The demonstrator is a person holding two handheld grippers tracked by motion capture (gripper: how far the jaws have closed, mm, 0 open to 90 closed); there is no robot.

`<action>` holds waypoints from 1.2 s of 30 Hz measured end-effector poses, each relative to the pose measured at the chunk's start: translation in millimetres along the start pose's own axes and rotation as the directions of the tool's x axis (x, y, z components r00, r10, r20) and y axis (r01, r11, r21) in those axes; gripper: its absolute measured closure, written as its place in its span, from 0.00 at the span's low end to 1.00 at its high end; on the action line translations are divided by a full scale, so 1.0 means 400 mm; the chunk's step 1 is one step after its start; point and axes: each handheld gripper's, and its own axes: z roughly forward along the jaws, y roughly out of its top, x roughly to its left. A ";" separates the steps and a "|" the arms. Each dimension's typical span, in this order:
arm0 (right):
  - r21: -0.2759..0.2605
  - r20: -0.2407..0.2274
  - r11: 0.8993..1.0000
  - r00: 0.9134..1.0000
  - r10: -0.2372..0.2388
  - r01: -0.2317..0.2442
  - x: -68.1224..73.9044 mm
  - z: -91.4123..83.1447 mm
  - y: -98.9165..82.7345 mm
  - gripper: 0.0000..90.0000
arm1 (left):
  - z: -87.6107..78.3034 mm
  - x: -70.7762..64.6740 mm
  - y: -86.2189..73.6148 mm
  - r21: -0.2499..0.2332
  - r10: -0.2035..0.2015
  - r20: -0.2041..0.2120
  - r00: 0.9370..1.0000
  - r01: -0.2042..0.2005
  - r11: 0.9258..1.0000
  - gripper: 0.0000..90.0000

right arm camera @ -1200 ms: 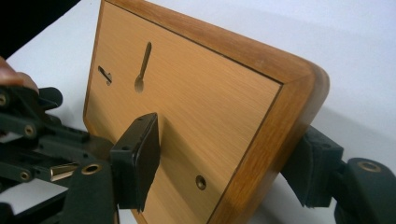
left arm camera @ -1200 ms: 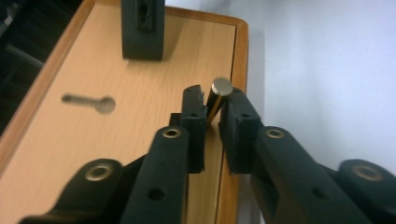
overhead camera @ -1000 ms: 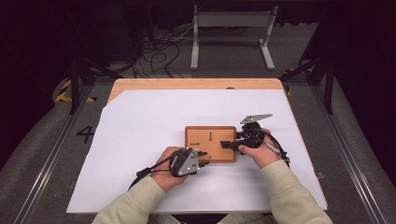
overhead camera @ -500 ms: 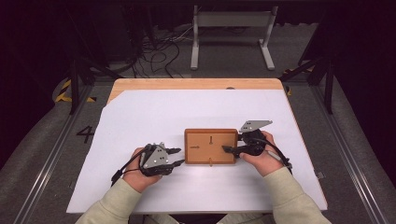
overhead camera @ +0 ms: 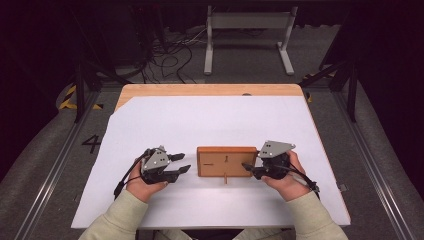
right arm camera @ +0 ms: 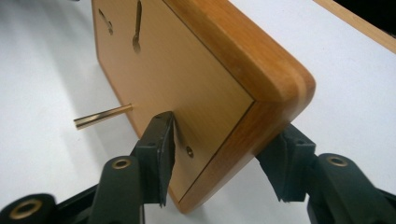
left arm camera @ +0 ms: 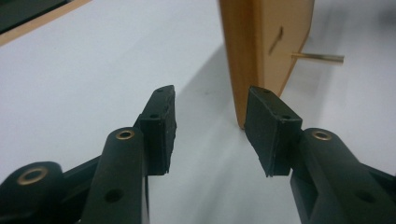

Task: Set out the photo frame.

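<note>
A flat rectangular wooden box (overhead camera: 226, 161) w/ rounded rim lies near the middle of the white sheet (overhead camera: 210, 125) that covers the wooden table (overhead camera: 205, 90). Its panel side faces up and shows dark slots. A thin brass pin (overhead camera: 225, 178) sticks out from the box towards the person.

The right gripper (overhead camera: 248, 167) is at the right end of the box. In the right gripper view the jaws have the box corner (right arm camera: 261, 116) between them: one pad (right arm camera: 161, 154) lies on the recessed panel, the other pad (right arm camera: 285, 163) is under the thick rim. The jaws have just been closing. Whether the pads press already on the wood I cannot tell for sure; they look touching or almost.

The left gripper (overhead camera: 183, 163) lies a bit left of the box, apart from it, held in the left hand (overhead camera: 145, 180). Its jaws stand spread and have just been opening, nothing between them. In the left gripper view the box end (left arm camera: 245, 60) is just ahead, beside the one pad (left arm camera: 271, 130), and the brass pin (left arm camera: 317, 57) shows behind it.

Both cream sleeves (overhead camera: 120, 220) come in from the bottom edge of the high view. Beyond the table, on the grey floor, is a metal frame (overhead camera: 247, 30) w/ cables (overhead camera: 165, 55) next to it.
</note>
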 end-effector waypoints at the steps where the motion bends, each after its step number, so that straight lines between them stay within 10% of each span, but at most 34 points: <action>1: 0.003 -0.006 1.000 1.000 -0.004 0.004 0.003 -0.005 0.000 0.57 | -0.002 0.003 -0.001 -0.005 -0.013 -0.003 1.000 0.013 1.000 0.59; 13: 0.025 -0.086 0.999 0.996 -0.023 0.025 0.038 -0.035 -0.008 0.61 | -0.020 0.030 -0.008 -0.047 -0.127 -0.025 0.992 0.126 0.991 0.58; 28: 0.032 -0.114 0.999 0.993 -0.017 0.021 0.055 -0.055 -0.015 0.52 | -0.028 0.031 -0.004 -0.084 -0.138 -0.021 0.990 0.136 0.987 0.58; 36: 0.098 -0.118 0.994 0.992 0.050 -0.038 0.047 -0.092 -0.056 0.72 | -0.026 0.038 -0.004 -0.080 -0.189 0.009 0.982 0.189 0.979 0.47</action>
